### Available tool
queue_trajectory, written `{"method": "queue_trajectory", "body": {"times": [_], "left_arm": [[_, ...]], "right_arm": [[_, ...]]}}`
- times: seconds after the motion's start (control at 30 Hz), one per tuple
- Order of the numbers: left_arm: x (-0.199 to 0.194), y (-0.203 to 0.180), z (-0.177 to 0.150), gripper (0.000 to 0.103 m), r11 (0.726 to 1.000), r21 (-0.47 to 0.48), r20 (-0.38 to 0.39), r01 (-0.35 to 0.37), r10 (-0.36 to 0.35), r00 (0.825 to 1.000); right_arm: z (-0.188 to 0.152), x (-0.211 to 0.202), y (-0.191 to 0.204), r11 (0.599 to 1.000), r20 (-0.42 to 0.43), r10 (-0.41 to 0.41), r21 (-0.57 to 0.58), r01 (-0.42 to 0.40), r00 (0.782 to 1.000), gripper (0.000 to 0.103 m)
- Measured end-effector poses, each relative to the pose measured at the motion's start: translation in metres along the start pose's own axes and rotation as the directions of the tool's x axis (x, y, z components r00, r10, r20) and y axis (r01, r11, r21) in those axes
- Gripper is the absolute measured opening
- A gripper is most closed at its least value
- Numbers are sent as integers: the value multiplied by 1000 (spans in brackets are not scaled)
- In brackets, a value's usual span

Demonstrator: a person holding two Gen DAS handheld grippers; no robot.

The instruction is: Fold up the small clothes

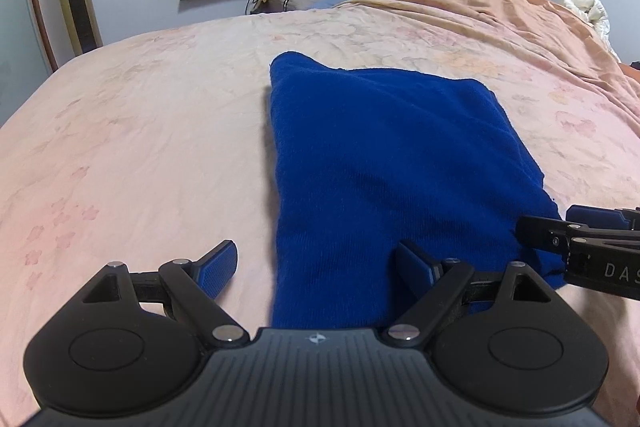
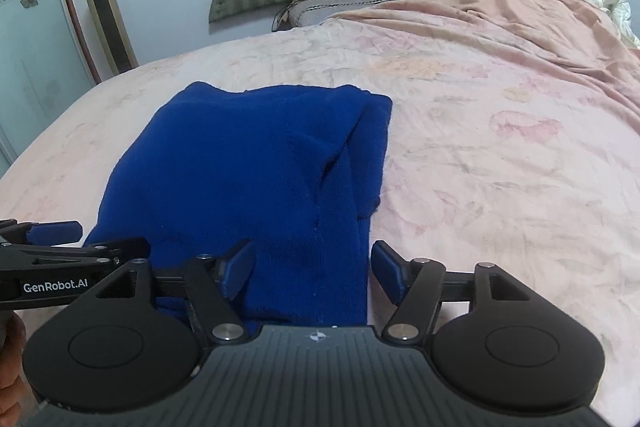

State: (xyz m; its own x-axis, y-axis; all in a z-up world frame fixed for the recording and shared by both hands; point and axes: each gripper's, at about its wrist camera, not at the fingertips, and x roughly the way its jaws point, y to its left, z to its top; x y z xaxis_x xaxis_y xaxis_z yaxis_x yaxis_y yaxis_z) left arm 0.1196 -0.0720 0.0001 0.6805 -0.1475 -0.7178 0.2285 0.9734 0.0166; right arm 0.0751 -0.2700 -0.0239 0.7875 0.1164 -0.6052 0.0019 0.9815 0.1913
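Blue garment (image 1: 384,163) lies flat on the pink bedsheet (image 1: 140,131), already folded into a long narrow strip, near end under both tools. Left gripper (image 1: 316,269) spread wide, straddling the near left corner; right gripper (image 2: 312,267) likewise wide apart over the near right edge. Judgement: pinch both near corners evenly, all layers caught, then carry them level toward the far end

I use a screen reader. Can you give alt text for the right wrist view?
A blue garment lies partly folded on a pink floral bedsheet, with the open right claw straddling its near right edge. The left claw enters from the left.
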Motion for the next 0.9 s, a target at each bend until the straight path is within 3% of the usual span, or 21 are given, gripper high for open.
{"method": "queue_trajectory", "body": {"times": [0.9], "left_arm": [[-15,-14,-16,87,998,33,-16,-61,61,998]], "right_arm": [[-25,-26,9,998,-6,-26,-52,26,1000,90]]}}
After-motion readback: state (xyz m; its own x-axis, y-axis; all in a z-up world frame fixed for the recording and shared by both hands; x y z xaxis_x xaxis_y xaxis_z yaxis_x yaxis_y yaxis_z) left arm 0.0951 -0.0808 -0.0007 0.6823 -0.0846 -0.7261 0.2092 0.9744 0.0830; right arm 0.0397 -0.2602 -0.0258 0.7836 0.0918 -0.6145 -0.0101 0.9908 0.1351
